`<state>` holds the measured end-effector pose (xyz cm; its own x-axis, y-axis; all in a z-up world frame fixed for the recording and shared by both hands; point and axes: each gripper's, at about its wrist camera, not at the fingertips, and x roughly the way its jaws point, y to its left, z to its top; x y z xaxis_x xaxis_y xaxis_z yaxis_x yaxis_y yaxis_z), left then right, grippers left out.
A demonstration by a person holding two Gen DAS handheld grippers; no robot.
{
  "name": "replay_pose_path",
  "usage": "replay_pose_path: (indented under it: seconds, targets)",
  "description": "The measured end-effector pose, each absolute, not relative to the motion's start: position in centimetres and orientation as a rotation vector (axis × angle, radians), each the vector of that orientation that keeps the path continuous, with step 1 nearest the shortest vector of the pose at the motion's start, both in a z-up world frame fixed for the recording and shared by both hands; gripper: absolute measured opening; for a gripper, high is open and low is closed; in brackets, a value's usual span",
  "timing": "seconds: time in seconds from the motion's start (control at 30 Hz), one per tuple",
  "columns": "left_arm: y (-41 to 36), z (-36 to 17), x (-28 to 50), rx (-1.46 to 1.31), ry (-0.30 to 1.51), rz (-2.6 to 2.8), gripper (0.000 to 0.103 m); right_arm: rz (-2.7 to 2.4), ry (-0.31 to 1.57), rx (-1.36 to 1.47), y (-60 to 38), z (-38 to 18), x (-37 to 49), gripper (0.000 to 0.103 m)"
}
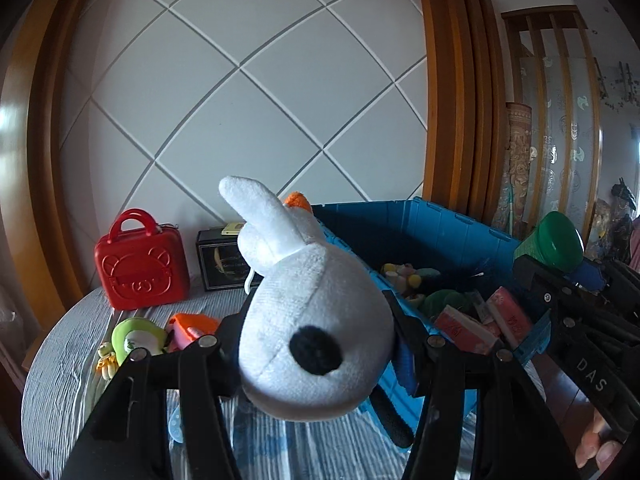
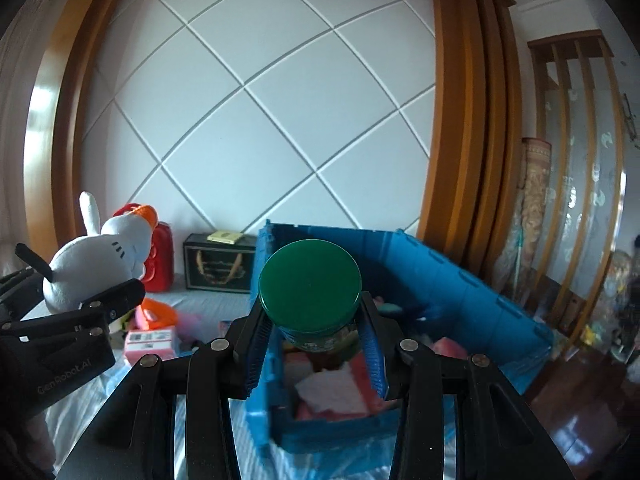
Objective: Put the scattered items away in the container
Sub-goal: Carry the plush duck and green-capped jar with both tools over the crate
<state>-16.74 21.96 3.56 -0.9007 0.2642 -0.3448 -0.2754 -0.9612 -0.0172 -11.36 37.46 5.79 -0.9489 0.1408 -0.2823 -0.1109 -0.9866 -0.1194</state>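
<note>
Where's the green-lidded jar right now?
The jar is clamped in the right claw, held above the near end of the blue crate. In the left wrist view it shows at far right, over the crate's right rim.

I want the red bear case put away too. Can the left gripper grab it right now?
Probably not yet. The left gripper is already shut on the white plush dog, so it has no free grip. The red bear case stands unblocked on the table.

A white plush dog (image 1: 316,344) (black nose, orange patch) is clamped aloft beside the blue crate (image 1: 448,232). A green-lidded jar (image 2: 310,292) is held above the crate, which already holds pink packets (image 1: 516,316).
</note>
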Motion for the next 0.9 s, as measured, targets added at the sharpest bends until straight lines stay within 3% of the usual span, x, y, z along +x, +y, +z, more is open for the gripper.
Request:
replay_pose_path:
  seconds: [0.3,0.53,0.73,0.9]
  targets:
    - [31.3,7.9,-23.8,-0.495,0.104,2.772,0.056,2.913,-0.197,-0.451,47.9,10.1,-17.1,0.041]
    - [38.6,9.2,-33.8,-0.719,0.069,2.693,0.056,2.888,-0.223,-0.557,52.8,11.5,-26.7,0.041]
    - [44.2,5.1,-42.7,-1.061,0.067,2.655,0.056,2.918,-0.237,-0.704,57.2,10.3,-35.8,0.041]
    - [47.0,-0.7,-47.3,-1.289,0.145,2.669,0.056,2.935,-0.213,-0.891,58.9,6.0,-42.4,0.041]
